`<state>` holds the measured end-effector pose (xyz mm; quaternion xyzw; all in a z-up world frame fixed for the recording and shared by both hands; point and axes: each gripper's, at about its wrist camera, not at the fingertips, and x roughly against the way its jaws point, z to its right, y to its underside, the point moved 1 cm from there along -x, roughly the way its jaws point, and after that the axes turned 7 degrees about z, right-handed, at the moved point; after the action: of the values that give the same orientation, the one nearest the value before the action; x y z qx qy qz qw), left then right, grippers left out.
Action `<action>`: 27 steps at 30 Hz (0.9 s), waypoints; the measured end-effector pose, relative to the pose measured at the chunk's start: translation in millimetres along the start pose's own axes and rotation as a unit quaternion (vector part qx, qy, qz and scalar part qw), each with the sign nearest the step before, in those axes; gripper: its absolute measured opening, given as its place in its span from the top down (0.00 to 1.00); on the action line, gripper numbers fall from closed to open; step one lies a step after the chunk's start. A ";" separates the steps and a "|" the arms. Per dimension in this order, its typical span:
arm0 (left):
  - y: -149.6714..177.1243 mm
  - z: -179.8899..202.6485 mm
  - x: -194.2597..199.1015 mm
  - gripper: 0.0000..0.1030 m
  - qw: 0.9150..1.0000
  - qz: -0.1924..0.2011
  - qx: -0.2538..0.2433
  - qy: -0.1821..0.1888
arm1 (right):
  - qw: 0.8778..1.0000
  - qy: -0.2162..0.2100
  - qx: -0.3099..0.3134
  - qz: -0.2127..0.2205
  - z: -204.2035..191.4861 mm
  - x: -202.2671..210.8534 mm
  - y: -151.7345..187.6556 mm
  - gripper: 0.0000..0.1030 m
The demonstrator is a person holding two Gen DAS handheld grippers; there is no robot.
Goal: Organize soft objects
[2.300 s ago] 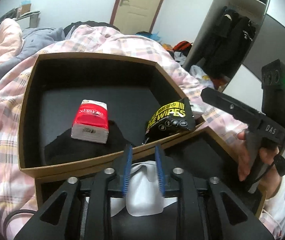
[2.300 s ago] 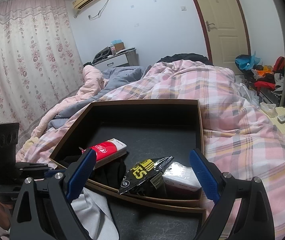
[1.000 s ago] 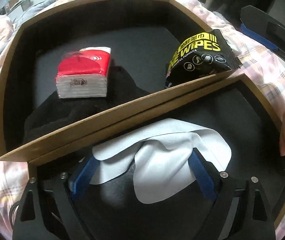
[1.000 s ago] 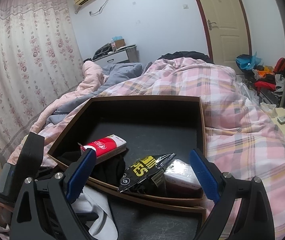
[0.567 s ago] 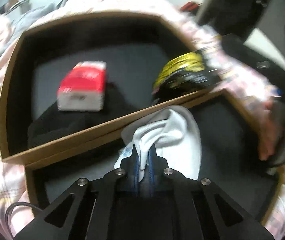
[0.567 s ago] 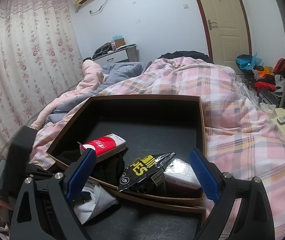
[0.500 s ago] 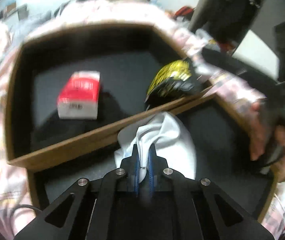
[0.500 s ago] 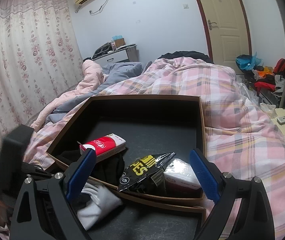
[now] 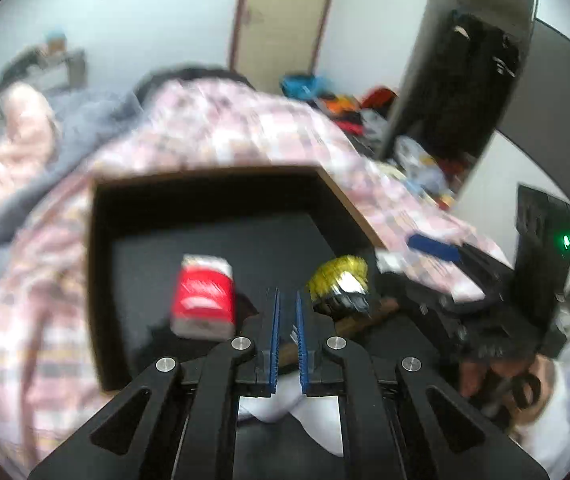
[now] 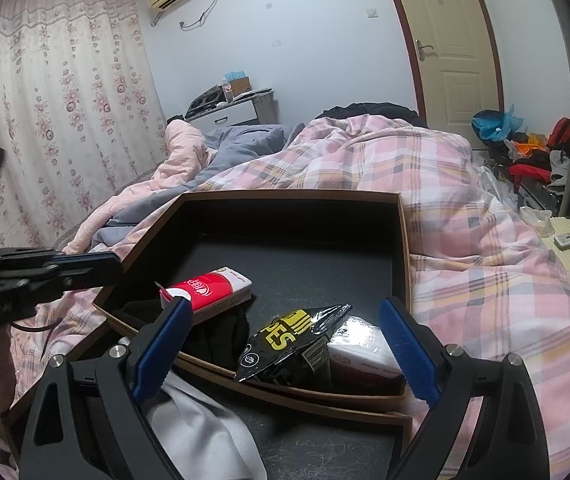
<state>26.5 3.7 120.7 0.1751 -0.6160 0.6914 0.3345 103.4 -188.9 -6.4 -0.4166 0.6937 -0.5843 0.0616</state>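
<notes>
Left wrist view: left claw clenched on white cloth; right claw released.

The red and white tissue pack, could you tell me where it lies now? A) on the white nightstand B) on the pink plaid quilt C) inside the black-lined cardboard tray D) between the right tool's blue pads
C: the red and white tissue pack rests inside the black-lined cardboard tray, partly on a black garment.
</notes>
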 end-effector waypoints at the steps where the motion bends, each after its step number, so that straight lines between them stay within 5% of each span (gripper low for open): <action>1: 5.3 0.2 0.2 0.97 1.000 -0.012 -0.001 0.003 | 1.000 0.000 -0.001 0.000 0.1 0.0 0.0 0.09; 7: 44.2 15.5 -14.5 0.96 0.992 -0.125 0.010 0.001 | 1.000 0.000 0.000 -0.001 0.0 0.2 0.1 0.09; 17: 55.9 37.6 -19.2 0.95 0.990 -0.136 -0.031 -0.002 | 1.000 -0.002 0.001 -0.001 -0.8 0.4 -0.3 0.09; 18: 56.2 37.3 -19.2 0.88 0.990 -0.136 -0.029 0.002 | 1.000 -0.003 0.001 0.000 -1.1 0.7 -0.4 0.09; 20: 56.0 33.7 -21.1 0.18 0.990 -0.138 -0.021 0.011 | 1.000 -0.003 0.002 -0.001 -1.6 0.1 -0.8 0.09; 21: 56.8 32.5 -22.9 0.01 0.990 -0.137 -0.014 0.018 | 1.000 -0.003 0.002 -0.001 -1.5 -0.1 -1.0 0.09; 24: 62.5 31.8 -38.1 0.00 0.991 -0.127 0.001 0.040 | 1.000 -0.003 0.002 -0.001 -1.2 -0.5 -1.2 0.09; 27: 68.5 34.2 -56.9 0.00 0.993 -0.120 -0.021 0.006 | 1.000 -0.003 0.002 -0.002 -1.1 -0.4 -1.1 0.09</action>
<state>14.9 -44.7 39.3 0.2365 -0.6031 0.6339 0.4226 103.6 -187.7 -5.2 -0.4195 0.6916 -0.5847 0.0630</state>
